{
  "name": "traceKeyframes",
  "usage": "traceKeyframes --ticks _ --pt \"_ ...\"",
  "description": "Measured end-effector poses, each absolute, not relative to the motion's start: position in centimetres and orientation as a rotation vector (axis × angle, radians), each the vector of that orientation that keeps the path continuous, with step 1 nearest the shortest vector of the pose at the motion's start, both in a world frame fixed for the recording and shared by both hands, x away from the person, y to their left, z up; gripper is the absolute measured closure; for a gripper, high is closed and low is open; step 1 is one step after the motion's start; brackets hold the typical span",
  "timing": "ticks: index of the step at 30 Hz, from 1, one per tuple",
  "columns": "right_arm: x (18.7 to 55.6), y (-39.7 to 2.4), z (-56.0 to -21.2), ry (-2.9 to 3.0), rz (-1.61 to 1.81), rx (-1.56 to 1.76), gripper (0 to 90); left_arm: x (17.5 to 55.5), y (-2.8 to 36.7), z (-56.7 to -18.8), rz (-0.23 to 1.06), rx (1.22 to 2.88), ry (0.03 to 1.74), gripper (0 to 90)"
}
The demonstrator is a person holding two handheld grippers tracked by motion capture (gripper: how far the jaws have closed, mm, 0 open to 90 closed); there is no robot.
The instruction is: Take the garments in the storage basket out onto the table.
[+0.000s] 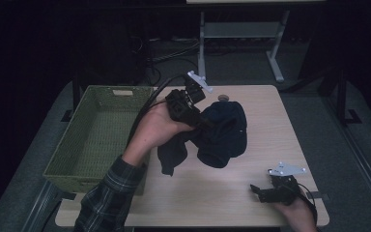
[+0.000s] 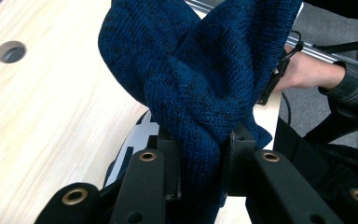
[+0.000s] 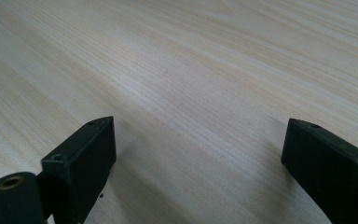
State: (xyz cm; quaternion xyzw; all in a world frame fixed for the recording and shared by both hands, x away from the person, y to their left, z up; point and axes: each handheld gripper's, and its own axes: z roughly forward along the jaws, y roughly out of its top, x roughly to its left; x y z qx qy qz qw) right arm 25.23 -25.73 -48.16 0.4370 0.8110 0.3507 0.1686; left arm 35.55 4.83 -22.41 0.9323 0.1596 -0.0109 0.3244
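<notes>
A dark blue knitted garment (image 1: 222, 133) hangs bunched over the middle of the wooden table (image 1: 265, 116), one end trailing down toward the table's left. My left gripper (image 1: 204, 121) is shut on a thick fold of it; in the left gripper view the blue knit (image 2: 200, 84) is squeezed between both jaws (image 2: 200, 154). My right gripper (image 1: 257, 191) rests low at the table's front right, held by a hand. In the right gripper view its jaws (image 3: 196, 158) stand wide open over bare wood with nothing between them.
A green woven basket (image 1: 96, 135) stands at the table's left edge, beside my left forearm in a plaid sleeve (image 1: 108, 198). A round hole (image 1: 223, 98) is in the tabletop at the back. A desk frame (image 1: 241, 34) stands behind on the floor.
</notes>
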Motion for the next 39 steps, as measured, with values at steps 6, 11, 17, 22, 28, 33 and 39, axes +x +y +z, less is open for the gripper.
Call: traceKeyframes --ticks 6,11,17,22,28,33,39 --pt "25.2 -25.7 -48.2 2.306 0.997 1.243 9.7 35.2 3.1 -23.8 -0.085 2.429 0.386 73.3" --pt "25.2 -25.7 -48.2 2.307 0.998 1.242 9.7 35.2 1.9 -25.5 -0.135 2.412 0.376 73.3" --pt "25.2 -25.7 -48.2 2.306 0.998 1.238 9.7 35.1 0.6 -27.5 -0.195 2.402 0.369 73.3" --pt "25.2 -25.7 -48.2 2.307 0.999 1.237 9.7 35.2 0.0 -29.1 -0.234 2.405 0.363 73.3" --pt "25.3 -25.7 -48.2 2.308 1.001 1.235 9.7 36.5 -0.2 -31.7 -0.289 2.408 0.378 73.3" --pt "25.2 -25.7 -48.2 2.31 1.0 1.24 9.7 37.8 0.2 -33.9 -0.329 2.397 0.401 73.2" --pt "25.2 -25.7 -48.2 2.308 1.001 1.243 9.7 39.5 1.4 -36.4 -0.343 2.383 0.451 73.0"
